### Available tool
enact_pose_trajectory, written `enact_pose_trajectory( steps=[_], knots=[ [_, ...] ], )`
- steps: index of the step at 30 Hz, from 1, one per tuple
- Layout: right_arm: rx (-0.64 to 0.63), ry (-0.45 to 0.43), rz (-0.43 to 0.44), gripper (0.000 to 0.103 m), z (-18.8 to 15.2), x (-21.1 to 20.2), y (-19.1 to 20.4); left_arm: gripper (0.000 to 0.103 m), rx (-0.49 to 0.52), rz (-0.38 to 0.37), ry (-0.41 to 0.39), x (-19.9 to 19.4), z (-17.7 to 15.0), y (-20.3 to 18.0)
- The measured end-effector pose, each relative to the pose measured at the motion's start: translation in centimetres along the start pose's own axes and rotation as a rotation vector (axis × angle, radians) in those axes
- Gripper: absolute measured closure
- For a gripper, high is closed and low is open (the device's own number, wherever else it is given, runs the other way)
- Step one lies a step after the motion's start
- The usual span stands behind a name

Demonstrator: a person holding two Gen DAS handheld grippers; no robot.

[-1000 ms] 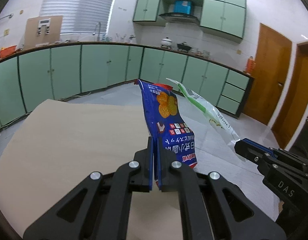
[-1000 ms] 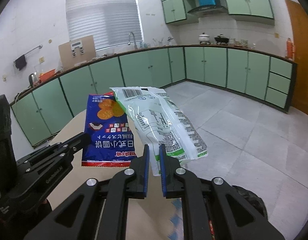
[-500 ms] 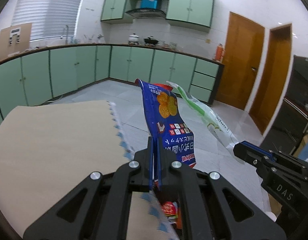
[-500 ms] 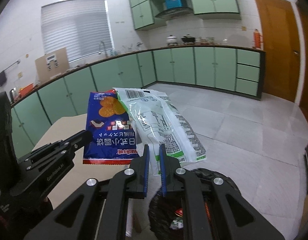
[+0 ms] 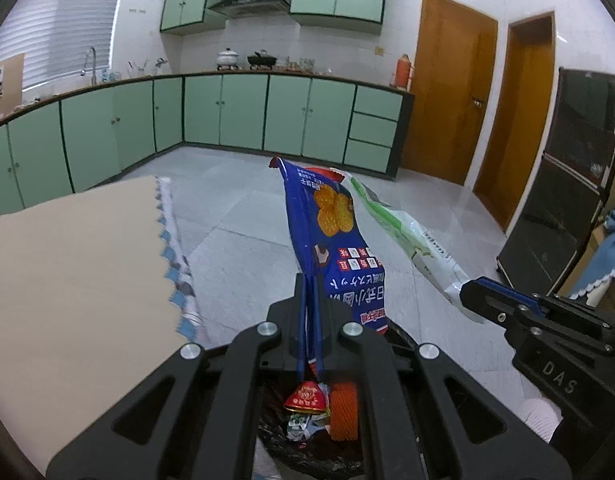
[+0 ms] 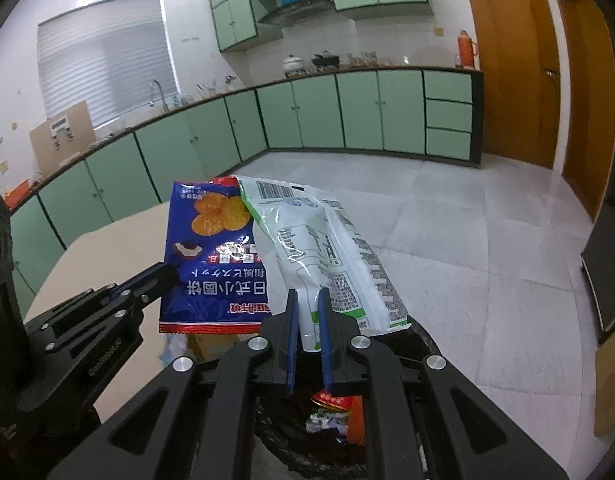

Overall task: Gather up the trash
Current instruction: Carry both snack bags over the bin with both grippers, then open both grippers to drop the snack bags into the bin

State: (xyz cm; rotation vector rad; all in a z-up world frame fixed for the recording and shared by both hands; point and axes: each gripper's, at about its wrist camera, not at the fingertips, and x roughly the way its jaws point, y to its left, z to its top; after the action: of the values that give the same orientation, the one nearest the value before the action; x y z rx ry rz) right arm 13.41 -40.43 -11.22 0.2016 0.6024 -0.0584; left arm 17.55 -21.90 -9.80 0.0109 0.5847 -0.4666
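Observation:
My left gripper [image 5: 310,284] is shut on the lower edge of a blue snack bag [image 5: 331,240] printed with round crackers, which stands up from the jaws. My right gripper [image 6: 307,300] is shut on a white and green plastic wrapper [image 6: 327,248]. In the right wrist view the blue snack bag [image 6: 211,256] hangs just left of the wrapper, held by the left gripper [image 6: 163,274]. Both bags hover over a black-lined trash bin [image 5: 307,452] below the fingers, holding red and orange wrappers [image 5: 339,408]. In the left wrist view the right gripper [image 5: 465,298] and its wrapper [image 5: 407,236] sit at the right.
A beige table [image 5: 75,272] with a blue-trimmed cloth edge [image 5: 175,264] lies to the left of the bin. Green cabinets [image 5: 243,112] line the far walls across a grey tiled floor [image 6: 467,240]. Wooden doors [image 5: 447,100] and a dark cabinet [image 5: 567,200] stand at the right.
Both grippers have carried their bags off the table toward the right and downward. The trash bin with its wrappers has come into view beneath the fingers.

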Motion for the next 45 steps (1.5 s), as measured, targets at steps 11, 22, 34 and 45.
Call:
enact_pose_trajectory(
  steps=[11, 22, 34, 45],
  knots=[
    [0.069, 0.074, -0.014, 0.093, -2.1, 3.7, -2.7, 0.1, 0.035, -0.004, 0.073, 4.7, -2.0, -1.4],
    [0.11, 0.191, -0.012, 0.093, -3.8, 8.5, -4.9, 0.094, 0.042, -0.006, 0.171, 8.7, -2.9, -2.0],
    [0.139, 0.278, -0.005, 0.064, -5.5, 12.4, -6.1, 0.084, 0.003, 0.015, 0.153, 8.4, -2.1, -0.7],
    [0.092, 0.132, -0.023, 0.054, -2.0, 7.7, -4.8, 0.074, 0.011, 0.032, 0.109, 6.2, -1.6, -0.8]
  ],
)
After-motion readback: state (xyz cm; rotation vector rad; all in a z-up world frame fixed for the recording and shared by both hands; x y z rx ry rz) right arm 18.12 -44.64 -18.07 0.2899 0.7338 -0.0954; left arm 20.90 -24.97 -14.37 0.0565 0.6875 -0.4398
